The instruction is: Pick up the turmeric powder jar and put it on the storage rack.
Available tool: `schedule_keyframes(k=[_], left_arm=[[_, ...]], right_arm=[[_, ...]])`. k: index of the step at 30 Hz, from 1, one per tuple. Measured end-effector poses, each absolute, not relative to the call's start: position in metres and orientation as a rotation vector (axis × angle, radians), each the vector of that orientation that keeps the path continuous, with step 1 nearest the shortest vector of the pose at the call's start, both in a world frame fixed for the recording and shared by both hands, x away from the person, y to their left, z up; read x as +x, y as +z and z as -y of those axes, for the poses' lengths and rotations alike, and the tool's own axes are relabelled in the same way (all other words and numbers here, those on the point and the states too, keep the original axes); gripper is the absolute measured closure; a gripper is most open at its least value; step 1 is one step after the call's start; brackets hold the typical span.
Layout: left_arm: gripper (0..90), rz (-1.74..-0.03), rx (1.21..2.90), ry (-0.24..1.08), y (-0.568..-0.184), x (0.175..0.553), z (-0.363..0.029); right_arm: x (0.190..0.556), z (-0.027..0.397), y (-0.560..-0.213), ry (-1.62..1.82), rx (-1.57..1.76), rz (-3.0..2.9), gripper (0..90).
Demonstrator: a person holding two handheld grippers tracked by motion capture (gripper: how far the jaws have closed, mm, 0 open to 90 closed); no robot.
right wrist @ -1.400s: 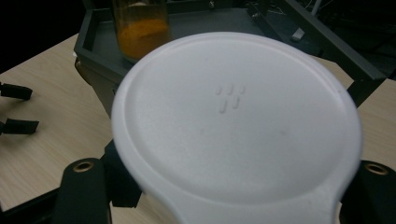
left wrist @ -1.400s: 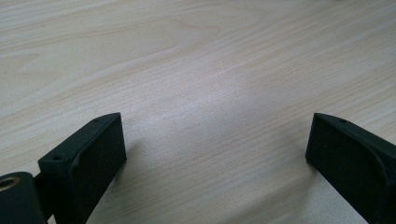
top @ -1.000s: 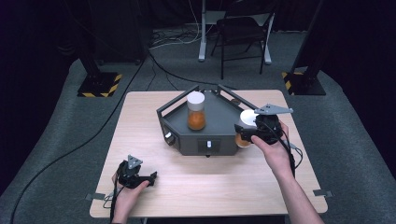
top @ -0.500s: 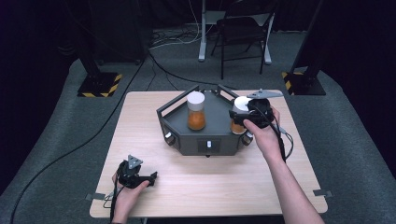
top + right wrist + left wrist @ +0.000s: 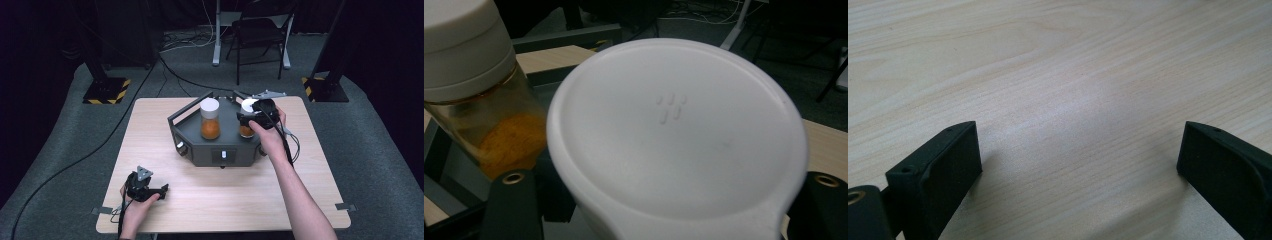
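The right claw [image 5: 248, 119] has carried its gripped jar [image 5: 674, 135] onto the tray [image 5: 190, 132] beside another jar [image 5: 210, 119]; left claw [image 5: 1078, 165] open.

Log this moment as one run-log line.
right gripper: shut on white-lidded jar above grey tray | left gripper: open, on table

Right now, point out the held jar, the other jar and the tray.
held jar [image 5: 674, 130], right gripper view, middle of its white lid
other jar [image 5: 210, 128], high view, orange contents behind the glass
tray [image 5: 212, 152], high view, dark front wall
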State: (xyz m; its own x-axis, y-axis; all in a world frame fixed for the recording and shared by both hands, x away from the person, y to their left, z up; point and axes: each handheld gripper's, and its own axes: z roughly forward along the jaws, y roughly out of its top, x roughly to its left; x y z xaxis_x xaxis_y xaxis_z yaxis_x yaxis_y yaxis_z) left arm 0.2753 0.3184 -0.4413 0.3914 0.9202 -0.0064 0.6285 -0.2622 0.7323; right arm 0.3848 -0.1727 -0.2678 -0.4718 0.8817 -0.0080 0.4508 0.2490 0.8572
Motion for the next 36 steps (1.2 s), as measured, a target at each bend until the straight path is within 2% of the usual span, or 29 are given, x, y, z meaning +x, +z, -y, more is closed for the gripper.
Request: schedule_keyframes(k=[10,16,25,36], left_arm=[[3.3,-1.322,1.994,0.568,-0.441,0.275,-0.318],[3.3,-1.323,1.994,0.568,-0.441,0.275,-0.318],[3.3,-1.323,1.994,0.569,-0.441,0.275,-0.318],[3.3,-1.323,1.993,0.569,-0.441,0.275,-0.318]], right_arm=[[0.392,0.168,-0.271,1.133,1.228,-2.031,29.4],[0.384,0.171,-0.269,1.143,1.231,-2.009,18.8],[0.353,0.206,-0.273,1.212,1.224,-1.975,3.7],[0.326,0.247,-0.295,1.216,1.199,-2.002,2.2]])
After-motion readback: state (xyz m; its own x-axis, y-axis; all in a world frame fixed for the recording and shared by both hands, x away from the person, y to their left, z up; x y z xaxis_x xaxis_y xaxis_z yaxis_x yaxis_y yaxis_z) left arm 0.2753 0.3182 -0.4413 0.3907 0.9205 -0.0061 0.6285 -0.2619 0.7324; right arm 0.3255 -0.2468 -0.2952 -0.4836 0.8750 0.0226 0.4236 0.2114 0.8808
